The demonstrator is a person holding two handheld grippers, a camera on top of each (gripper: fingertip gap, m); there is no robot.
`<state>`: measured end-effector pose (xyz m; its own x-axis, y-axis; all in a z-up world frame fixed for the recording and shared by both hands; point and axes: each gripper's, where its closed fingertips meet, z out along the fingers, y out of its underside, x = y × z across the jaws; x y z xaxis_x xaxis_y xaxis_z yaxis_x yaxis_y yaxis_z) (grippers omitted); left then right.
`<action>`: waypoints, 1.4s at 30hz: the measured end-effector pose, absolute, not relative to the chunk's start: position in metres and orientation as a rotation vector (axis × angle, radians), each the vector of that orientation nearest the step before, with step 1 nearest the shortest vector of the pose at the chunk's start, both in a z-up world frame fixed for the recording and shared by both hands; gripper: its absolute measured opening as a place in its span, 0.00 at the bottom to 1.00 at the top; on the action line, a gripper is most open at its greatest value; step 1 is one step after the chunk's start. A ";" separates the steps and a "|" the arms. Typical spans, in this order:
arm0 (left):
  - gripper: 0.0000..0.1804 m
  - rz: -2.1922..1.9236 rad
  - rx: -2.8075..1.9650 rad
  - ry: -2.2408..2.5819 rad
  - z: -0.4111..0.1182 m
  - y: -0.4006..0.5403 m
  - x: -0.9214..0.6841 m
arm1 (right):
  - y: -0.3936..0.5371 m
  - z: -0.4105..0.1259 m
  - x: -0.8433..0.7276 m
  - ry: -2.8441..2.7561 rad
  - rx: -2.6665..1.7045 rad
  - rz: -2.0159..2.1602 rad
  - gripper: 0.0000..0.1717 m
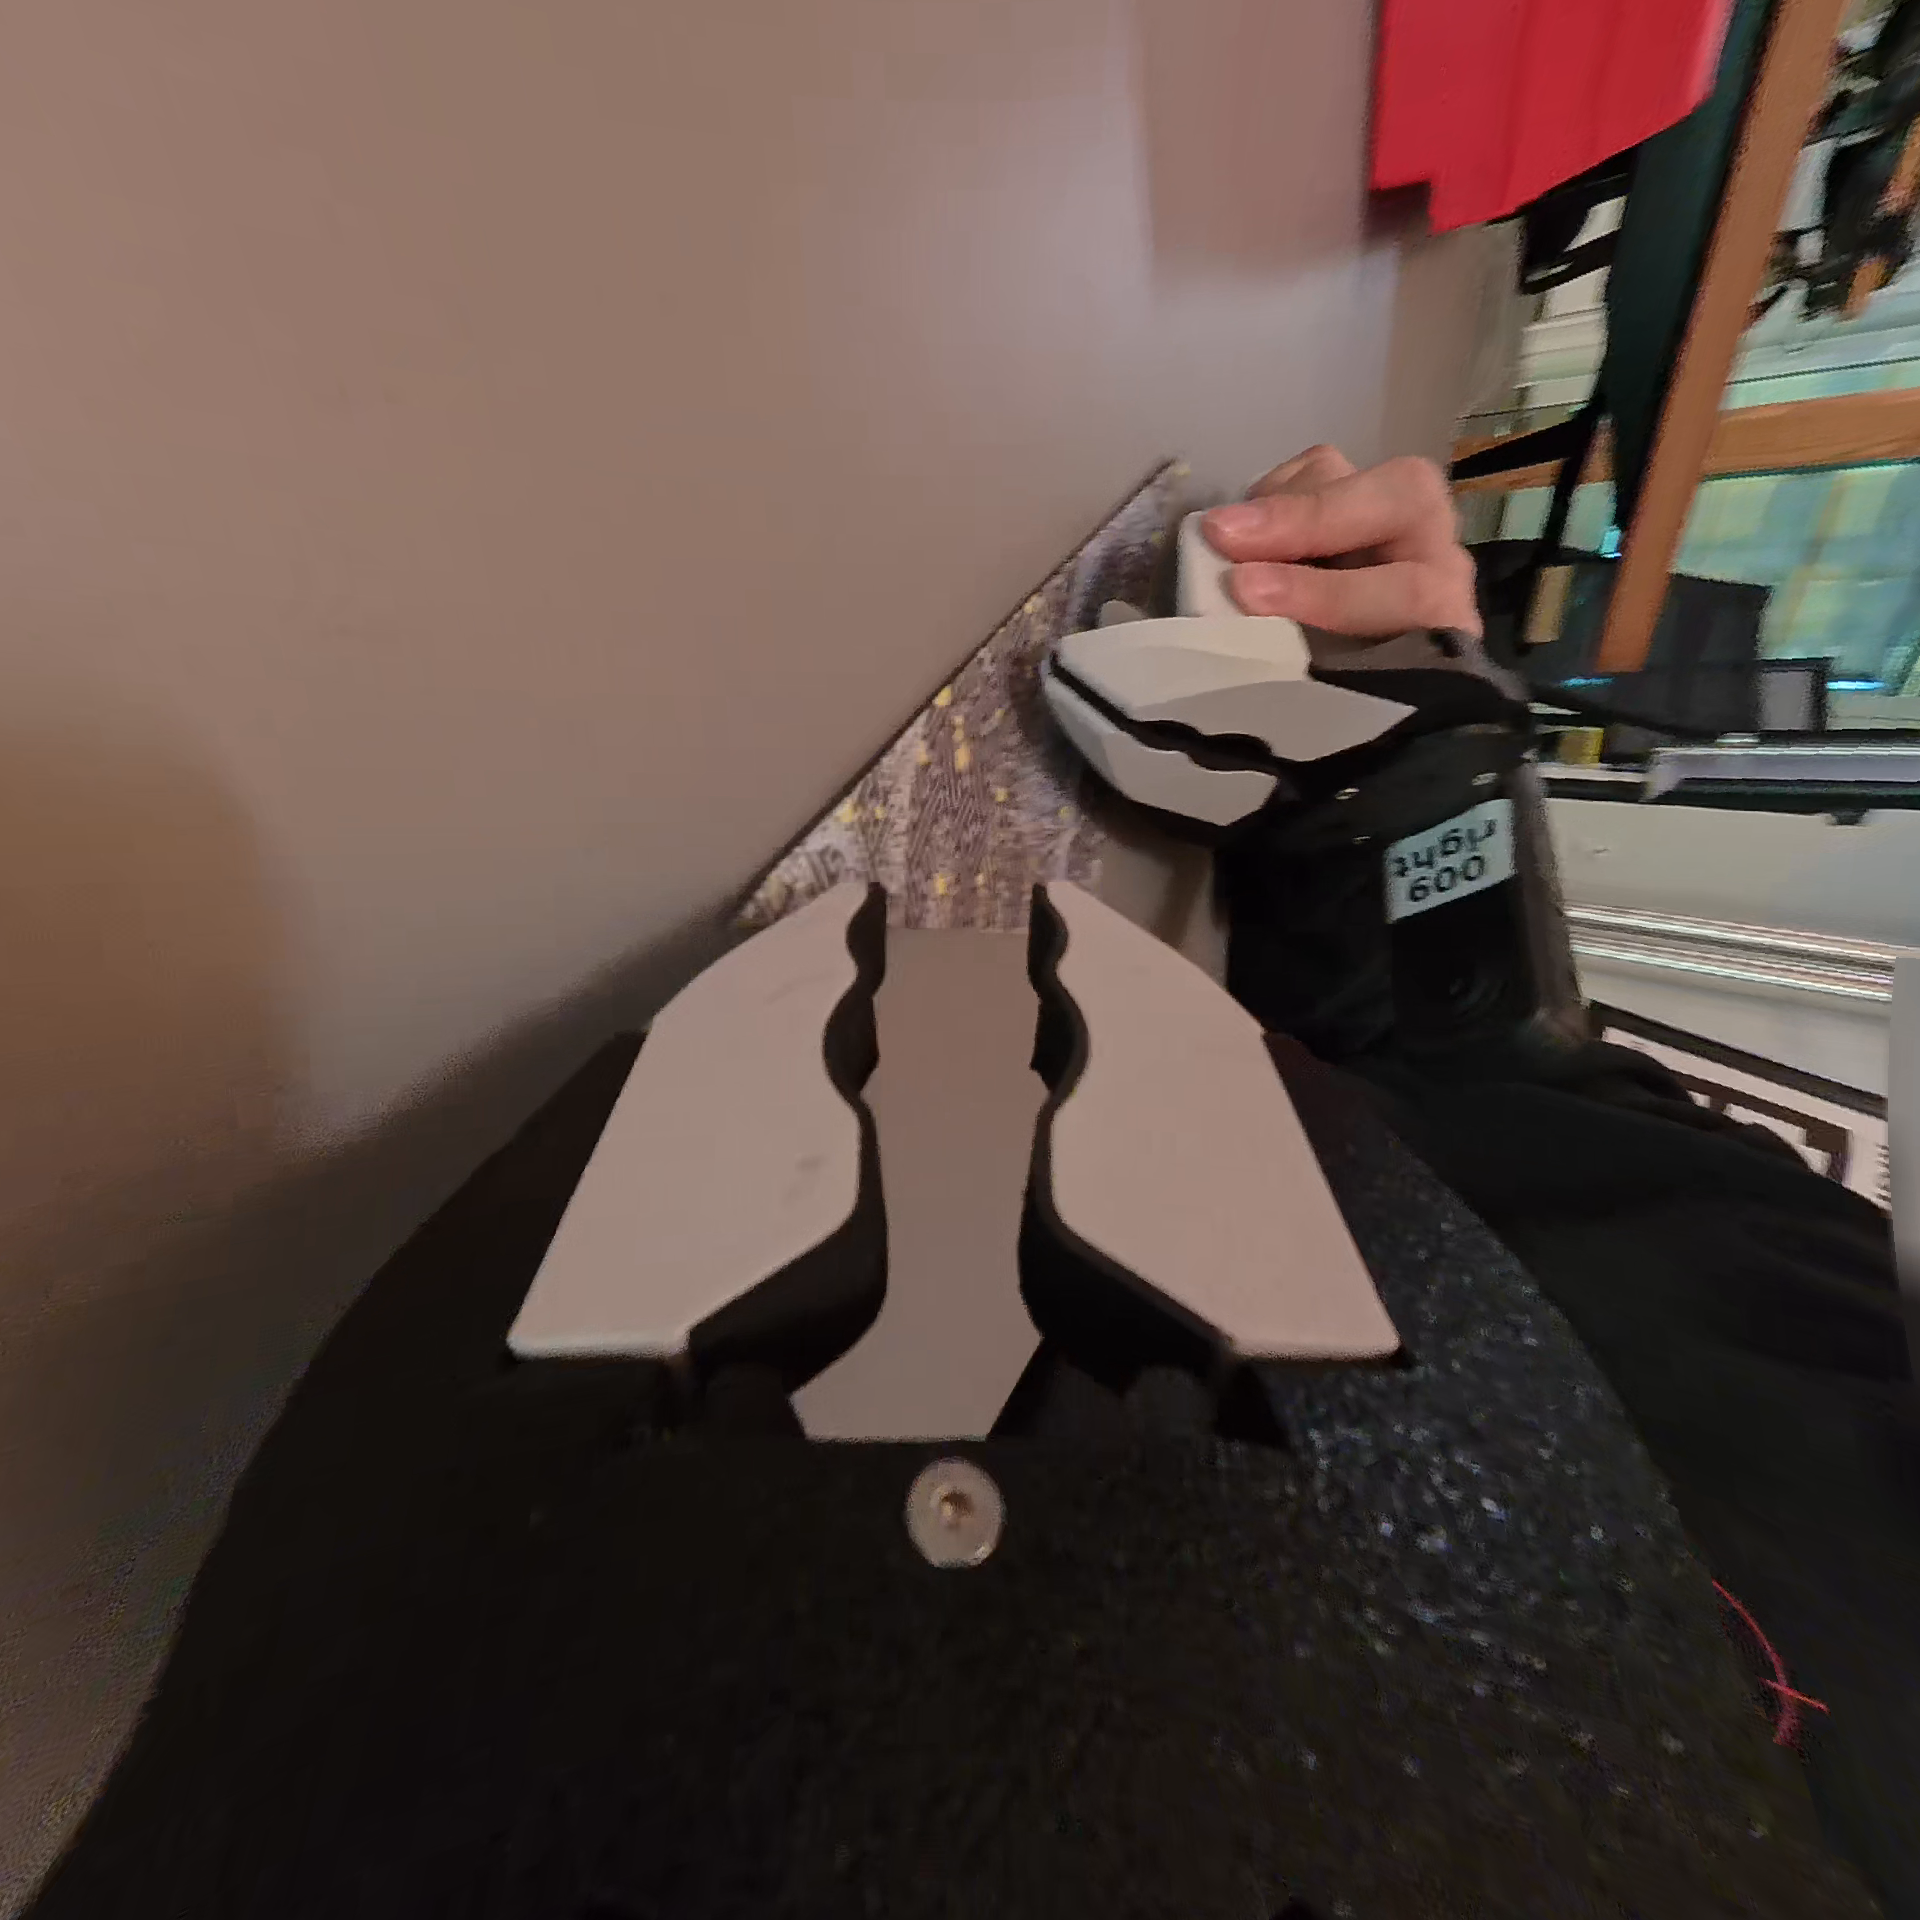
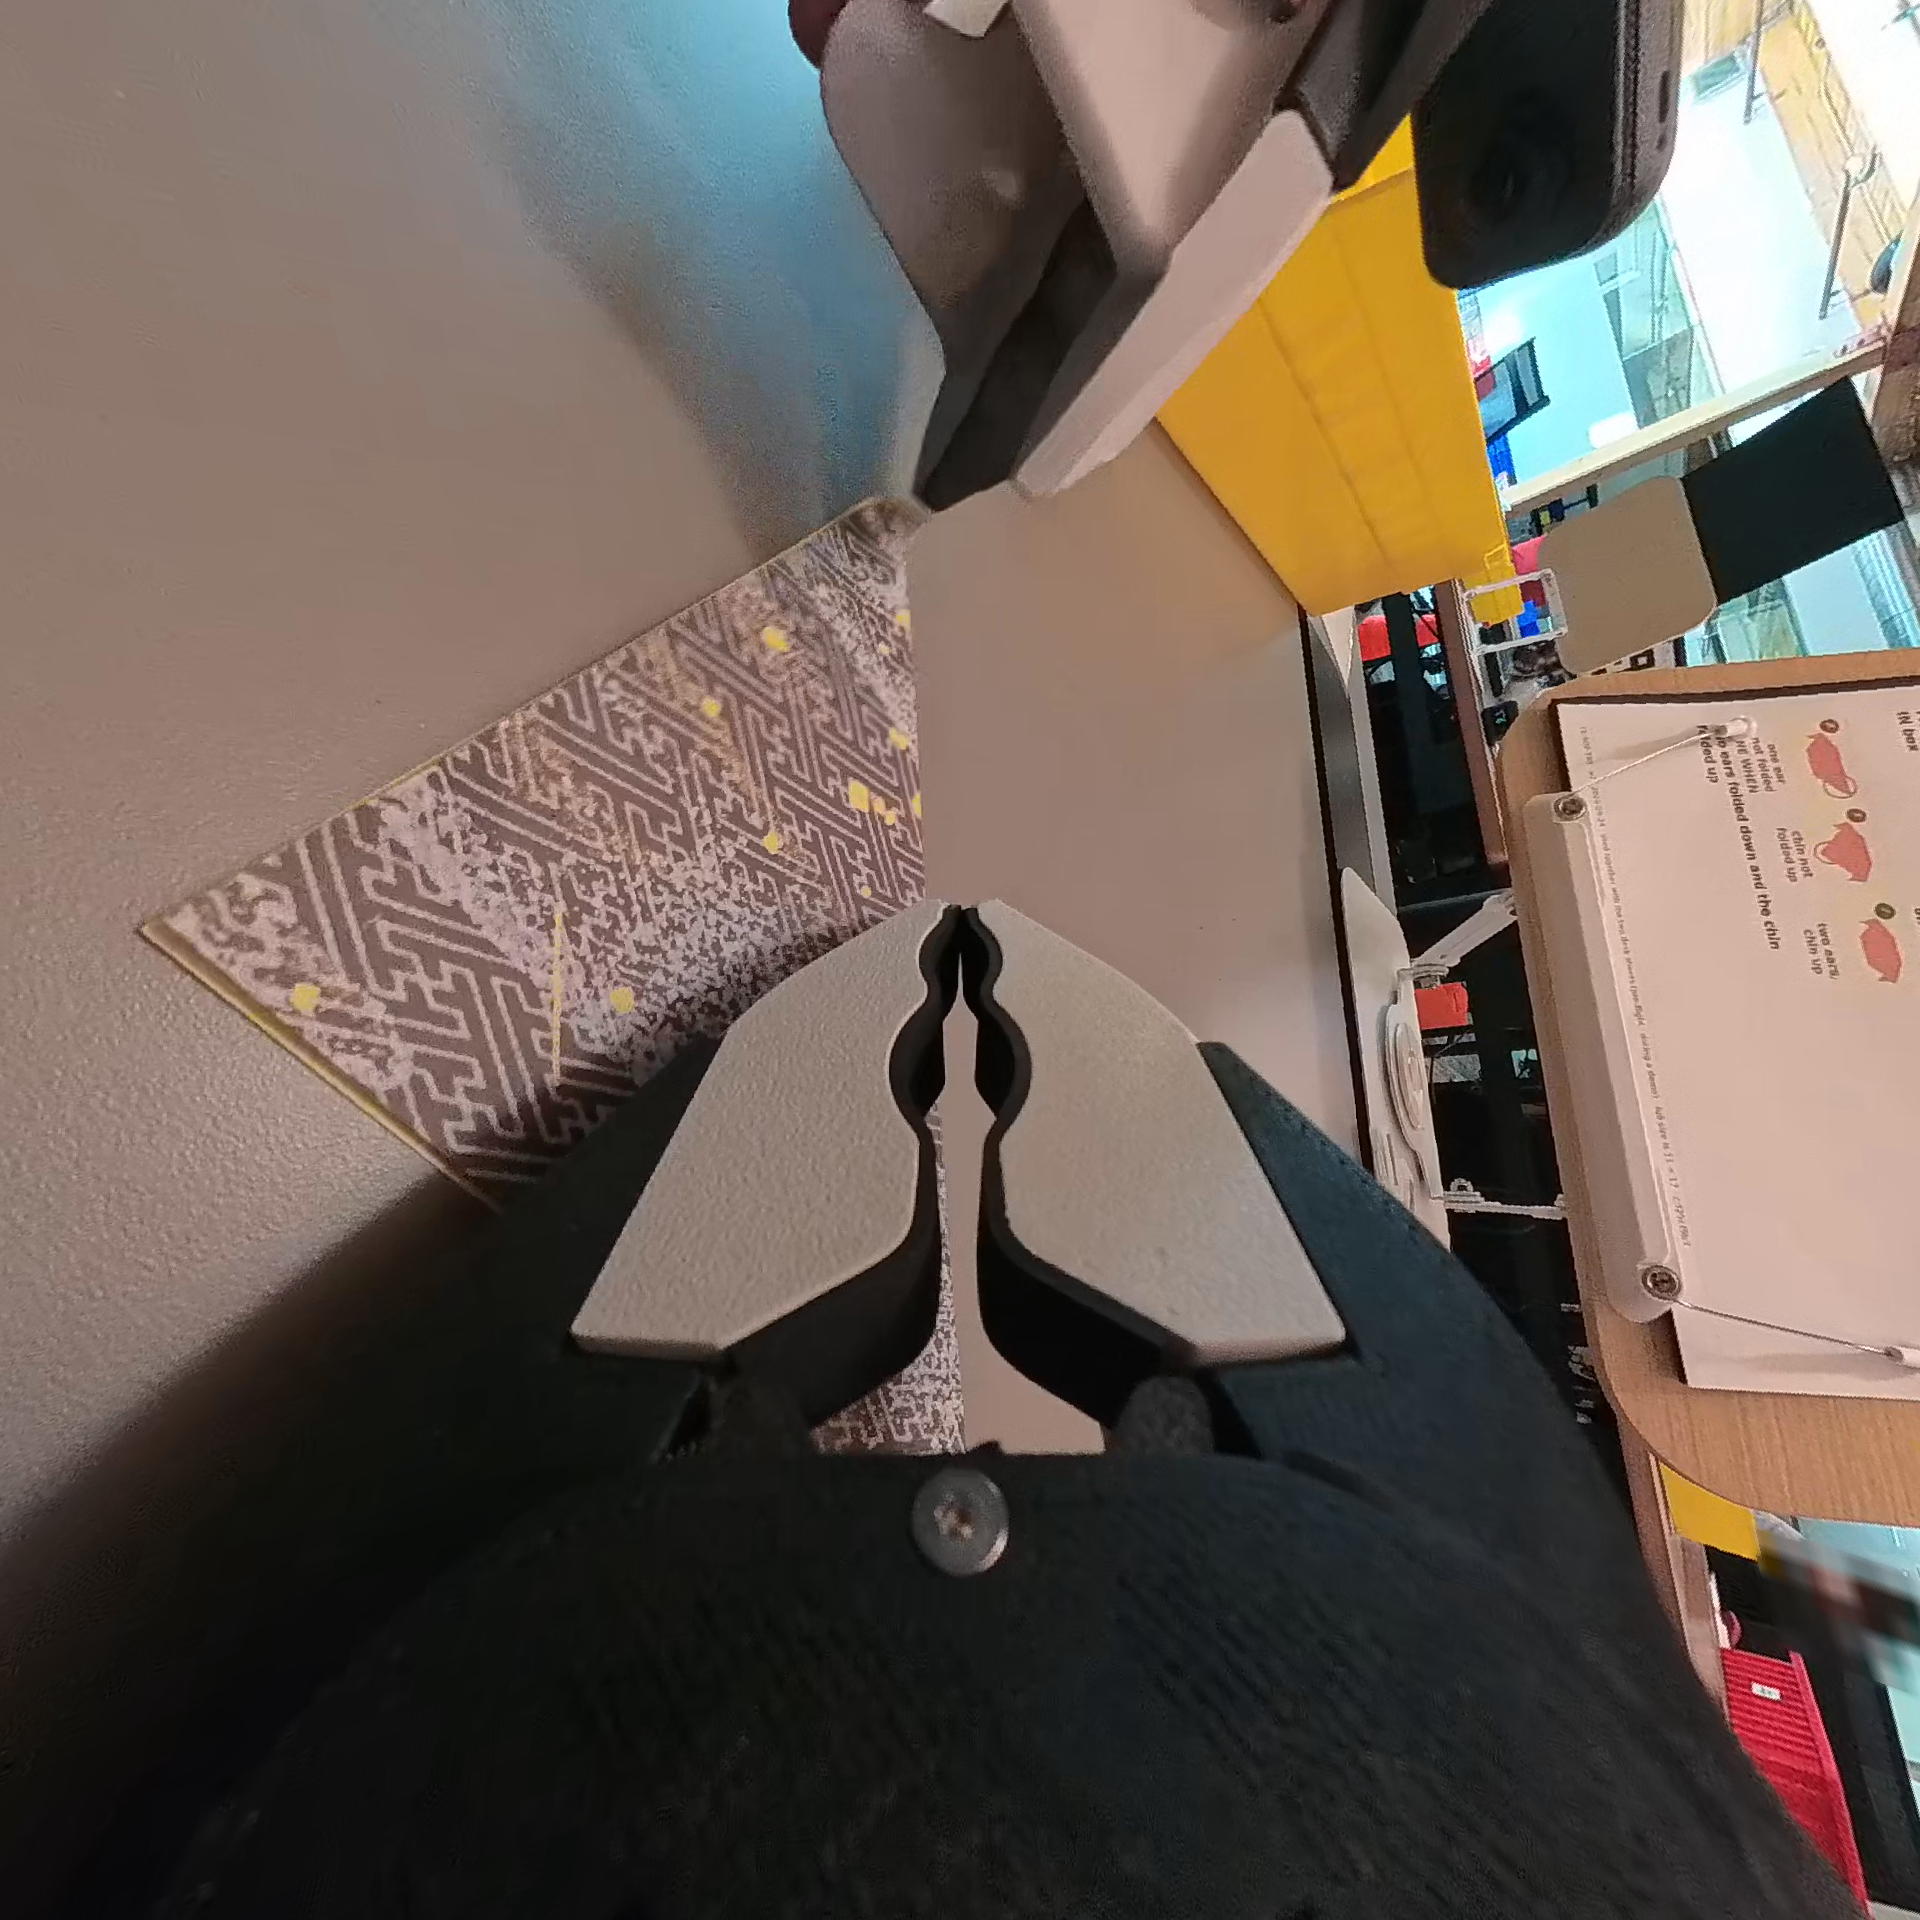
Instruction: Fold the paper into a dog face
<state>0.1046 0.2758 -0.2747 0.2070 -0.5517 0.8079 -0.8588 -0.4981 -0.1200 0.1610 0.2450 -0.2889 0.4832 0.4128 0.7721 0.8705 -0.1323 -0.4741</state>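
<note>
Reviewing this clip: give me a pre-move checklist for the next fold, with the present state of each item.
1. Paper lies flat on the table, folded to a triangle: ok.
2. Right gripper shut, tips over the paper's straight edge: ok; whether it presses down: cannot tell.
3. Left gripper jaws apart, nothing between them: ok.
4. Left gripper's tips at the paper's far corner, in the right wrist view: ok; contact: cannot tell.
5. Table beside the paper free of clutter: ok.
</note>
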 end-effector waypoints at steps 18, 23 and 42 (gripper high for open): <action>0.22 1.012 2.284 -1.482 -0.289 0.295 0.096 | 0.245 -0.289 0.161 -1.098 -1.740 -0.585 0.00; 0.21 1.004 2.245 -1.487 -0.290 0.287 0.099 | 0.244 -0.289 0.161 -1.097 -1.739 -0.586 0.00; 0.00 1.032 2.283 -1.626 -0.303 0.299 0.100 | 0.244 -0.287 0.161 -1.063 -1.733 -0.560 0.00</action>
<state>0.0995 0.2992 -0.3028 0.1733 -0.7740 0.6090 -0.8808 -0.3985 -0.2558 0.1613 0.2440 -0.2866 0.5092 0.3982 0.7630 0.8545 -0.1279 -0.5035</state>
